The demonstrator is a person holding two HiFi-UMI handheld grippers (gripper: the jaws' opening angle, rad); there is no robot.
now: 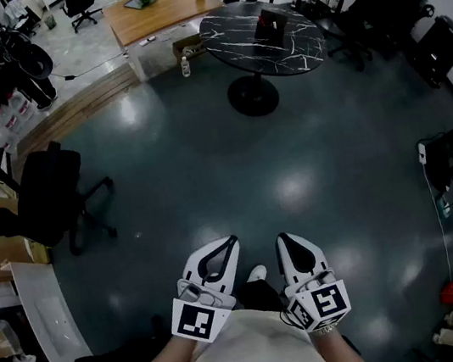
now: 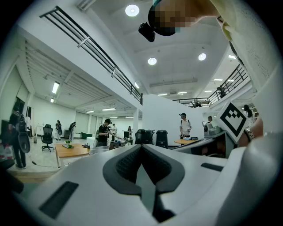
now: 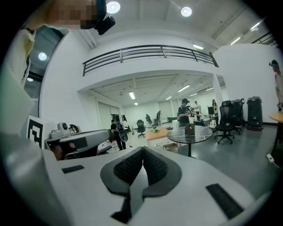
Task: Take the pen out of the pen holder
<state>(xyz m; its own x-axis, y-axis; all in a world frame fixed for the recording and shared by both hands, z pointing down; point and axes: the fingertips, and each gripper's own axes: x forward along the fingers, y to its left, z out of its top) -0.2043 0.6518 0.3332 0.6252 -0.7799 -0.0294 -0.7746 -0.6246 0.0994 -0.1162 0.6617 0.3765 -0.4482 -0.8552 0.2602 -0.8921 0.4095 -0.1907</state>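
Left gripper: jaws closed tip to tip with nothing between them. Its own view shows the dark pads meeting, with only ceiling and open office beyond. Right gripper: same, jaws pressed together and empty. Both are held side by side close to the person's chest, pointing forward over the dark floor, well apart from any furniture. Marker cubes at the gripper backs carry black-and-white square patterns only, no letters. Task status, judged: not begun. No pen and no pen holder can be identified in any view. The likeliest place is the round black table with white veining, well ahead. A small dark boxy object with a reddish patch on its face stands on it, too small to tell what it is or whether it holds a pen. The right gripper view shows the same table and object far off, with no more detail. Left to do, as an estimate: reach the holder, open one gripper, close it on the pen and lift the pen clear, i.e. everything. Other items: wooden desk beyond the table, black office chair at left, small bottle on the floor by the desk. Writing: none readable; no brand or label legible at this range.
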